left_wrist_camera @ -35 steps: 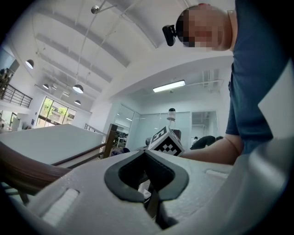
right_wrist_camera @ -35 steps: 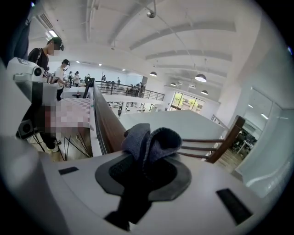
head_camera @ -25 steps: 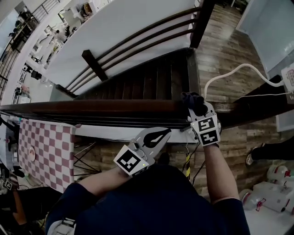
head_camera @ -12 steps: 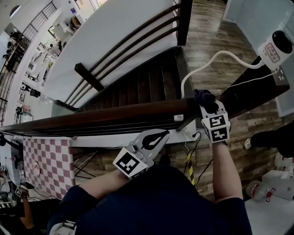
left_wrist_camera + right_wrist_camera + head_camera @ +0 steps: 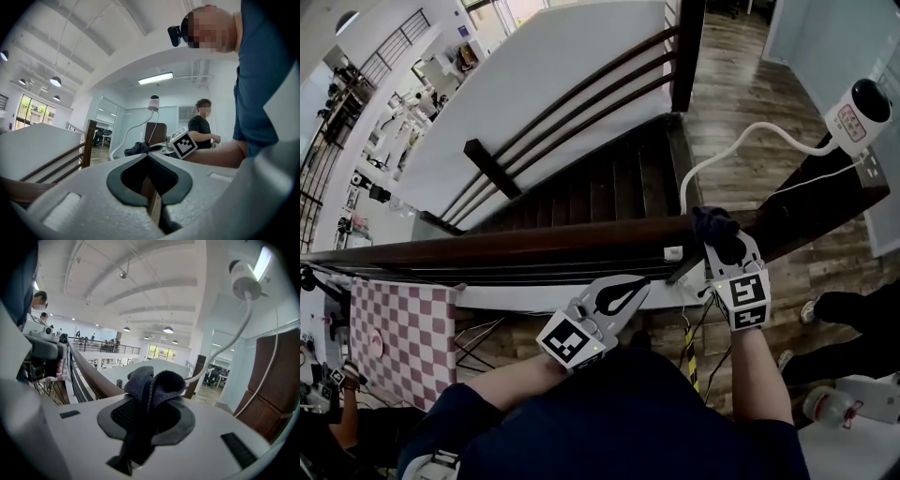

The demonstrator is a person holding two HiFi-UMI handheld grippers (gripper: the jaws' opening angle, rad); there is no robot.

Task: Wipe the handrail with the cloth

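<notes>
Clamps a dark cloth (image 5: pixel 715 228) in the right gripper (image 5: pixel 727 255), right of centre in the head view, and appears to press the wad onto the top of the dark wooden handrail (image 5: pixel 534 246) near its right end. Keeps the left gripper (image 5: pixel 637 284) at lower centre, just below the rail in the frame, jaws together on nothing. Looks soft, light and limp, likely to fold and drag rather than slide. Handles best gripped mid-bunch, as here, with a fat fold left proud of the jaws to meet the wood. Runs smooth and rigid toward the left edge, probably mostly unwiped. Shows no container for water or cleaner.
</notes>
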